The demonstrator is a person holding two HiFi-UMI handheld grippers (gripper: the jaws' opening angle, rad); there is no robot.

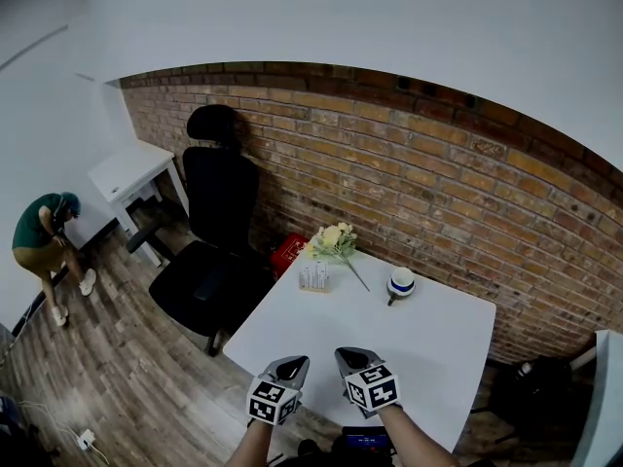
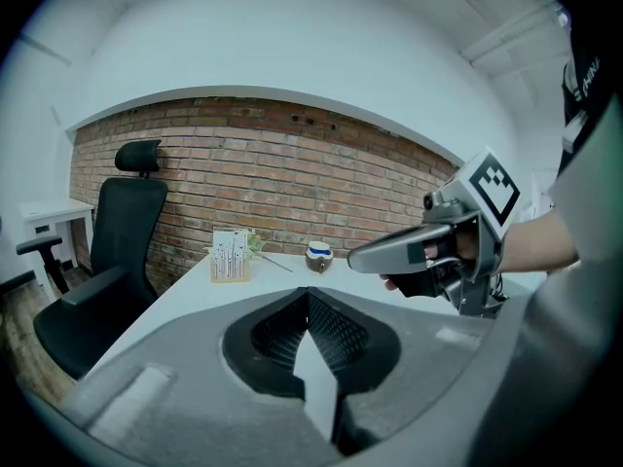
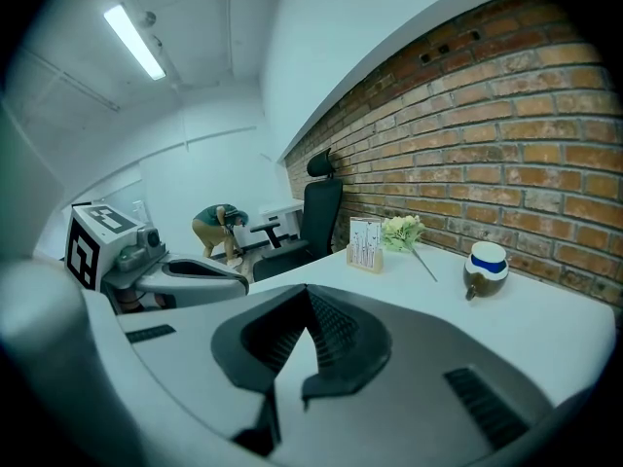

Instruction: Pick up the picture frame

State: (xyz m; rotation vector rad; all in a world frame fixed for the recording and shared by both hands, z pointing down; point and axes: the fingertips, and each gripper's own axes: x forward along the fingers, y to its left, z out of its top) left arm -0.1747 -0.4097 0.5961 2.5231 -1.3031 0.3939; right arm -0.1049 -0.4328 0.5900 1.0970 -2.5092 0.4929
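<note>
At the near edge of the table [image 1: 438, 348], the left gripper [image 1: 290, 367] and right gripper [image 1: 351, 359] are both clenched on nothing. They are well apart from the frame [image 1: 313, 277], which stands upright near the far left edge. Reaching in with jaws shut would likely only nudge the frame, tipping it flat or pushing it off that edge. The flowers [image 1: 333, 240] just beside it could get caught in the grip, and a wide sweep might clip the cup [image 1: 400, 283].

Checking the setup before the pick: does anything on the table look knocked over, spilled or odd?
Only the flowers: the bunch lies flat on the white table beside the picture frame, with no vase. The frame and the cup stand upright; no spill shows.
</note>
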